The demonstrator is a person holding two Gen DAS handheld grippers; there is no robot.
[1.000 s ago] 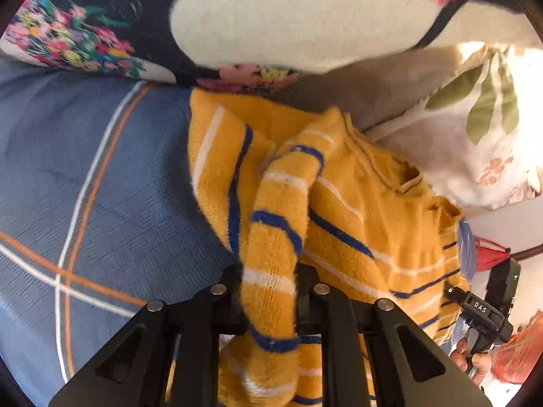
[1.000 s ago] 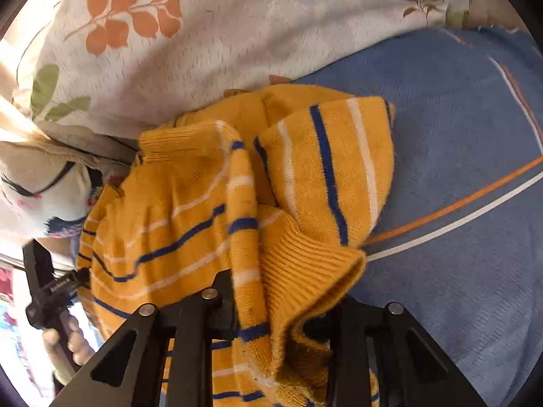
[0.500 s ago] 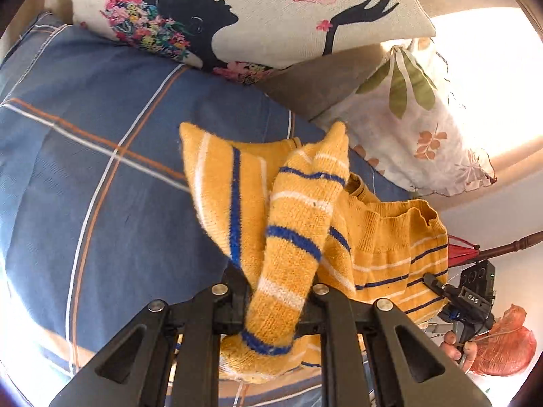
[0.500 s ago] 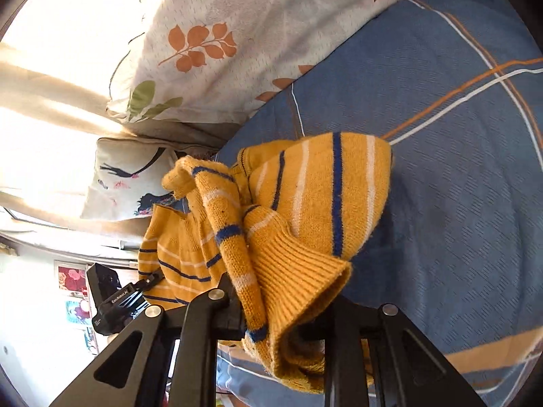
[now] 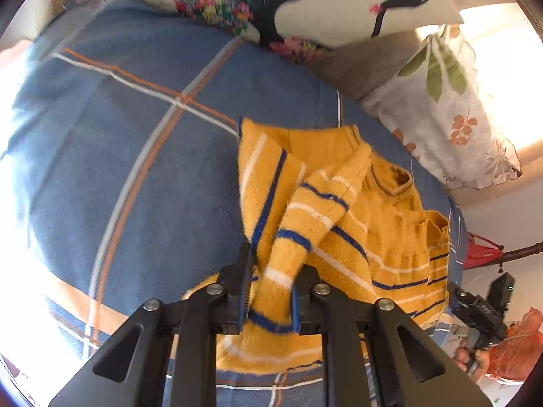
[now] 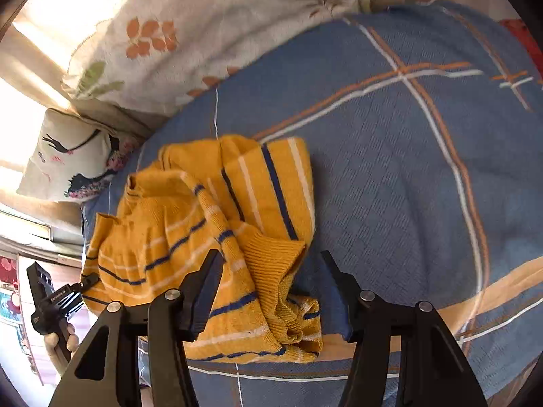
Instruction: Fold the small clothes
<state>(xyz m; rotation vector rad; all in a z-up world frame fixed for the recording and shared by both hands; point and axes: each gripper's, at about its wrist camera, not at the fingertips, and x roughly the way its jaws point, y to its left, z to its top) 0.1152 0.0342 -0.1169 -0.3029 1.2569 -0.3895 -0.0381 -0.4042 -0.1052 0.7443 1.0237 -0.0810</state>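
A small yellow knit sweater (image 5: 370, 237) with blue and white stripes lies bunched on a blue plaid bedspread (image 5: 135, 169). My left gripper (image 5: 271, 291) is shut on a striped sleeve of the sweater, which runs up between its jaws. In the right wrist view the sweater (image 6: 190, 237) lies crumpled in front of my right gripper (image 6: 271, 271), whose jaws stand wide open on either side of the ribbed hem, not touching it.
A pillow with a black silhouette print (image 5: 322, 0) and a floral pillow (image 5: 451, 112) lie at the head of the bed. The floral pillow shows in the right wrist view (image 6: 203, 34). The bedspread (image 6: 407, 169) stretches to the right. Each view shows the other hand-held gripper at its edge.
My right gripper has opened and let go of the sweater's hem, which now lies on the bed. Both grippers have pulled back toward the near bed edge. The left stays shut on the sleeve.
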